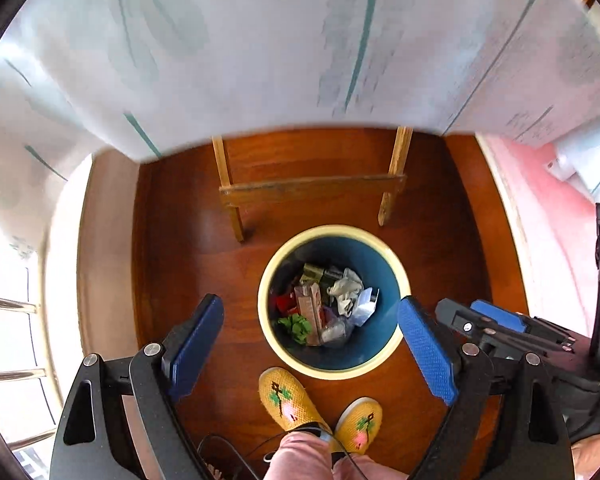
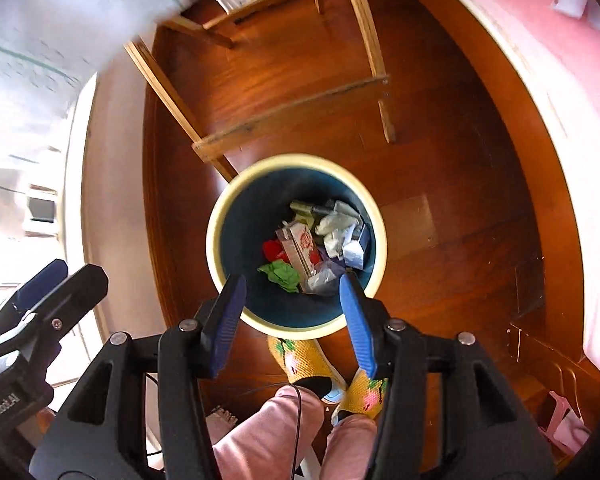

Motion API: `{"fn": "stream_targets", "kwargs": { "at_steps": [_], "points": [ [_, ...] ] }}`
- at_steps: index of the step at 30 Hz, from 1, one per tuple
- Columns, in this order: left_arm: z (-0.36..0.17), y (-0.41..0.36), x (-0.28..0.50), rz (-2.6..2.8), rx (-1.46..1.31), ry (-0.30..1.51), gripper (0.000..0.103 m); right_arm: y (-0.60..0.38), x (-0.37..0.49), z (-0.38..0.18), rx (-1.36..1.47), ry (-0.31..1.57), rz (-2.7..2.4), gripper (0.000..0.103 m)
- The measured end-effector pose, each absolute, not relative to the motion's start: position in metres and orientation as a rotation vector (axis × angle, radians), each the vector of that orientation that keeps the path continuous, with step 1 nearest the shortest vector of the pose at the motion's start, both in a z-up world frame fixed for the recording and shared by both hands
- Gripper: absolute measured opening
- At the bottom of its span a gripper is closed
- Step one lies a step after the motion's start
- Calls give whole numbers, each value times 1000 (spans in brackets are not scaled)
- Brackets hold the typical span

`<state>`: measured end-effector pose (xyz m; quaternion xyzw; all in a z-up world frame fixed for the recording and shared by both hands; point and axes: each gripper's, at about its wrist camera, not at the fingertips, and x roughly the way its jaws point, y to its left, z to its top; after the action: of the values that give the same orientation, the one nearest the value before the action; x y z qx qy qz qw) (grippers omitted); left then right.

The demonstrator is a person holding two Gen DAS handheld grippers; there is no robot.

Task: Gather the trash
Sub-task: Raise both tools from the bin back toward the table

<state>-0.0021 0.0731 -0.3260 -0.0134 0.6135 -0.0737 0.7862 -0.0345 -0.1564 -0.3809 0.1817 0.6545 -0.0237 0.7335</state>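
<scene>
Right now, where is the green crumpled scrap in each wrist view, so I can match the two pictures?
Left wrist: the green scrap lies in the bin, at its lower left, just below centre frame.
Right wrist: the green scrap sits lower left in the bin, near centre frame.
Shared landmark: the printed carton just right of it.

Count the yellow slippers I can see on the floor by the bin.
2. One slipper sits just below the bin, nearest its rim; the other slipper lies beside it to the right. Both are partly covered by the person's pink trouser legs.
</scene>
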Motion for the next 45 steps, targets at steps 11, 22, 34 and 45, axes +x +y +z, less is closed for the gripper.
{"fn": "stream_targets", "kwargs": {
  "at_steps": [11, 22, 34, 45],
  "points": [
    [-175, 78, -3, -209, -44, 1197, 97, -154, -30, -236, 389, 1323, -34, 46],
    [-31, 79, 0, -290, -29, 1072, 101, -142, -36, -90, 341, 1218, 5, 46],
    [65, 107, 37, -326, -20, 952, 101, -132, -10, 18, 323, 1093, 9, 46],
    [106, 136, 113, -276, -5, 873, 101, -116, 53, 72, 277, 974, -27, 46]
  ]
}}
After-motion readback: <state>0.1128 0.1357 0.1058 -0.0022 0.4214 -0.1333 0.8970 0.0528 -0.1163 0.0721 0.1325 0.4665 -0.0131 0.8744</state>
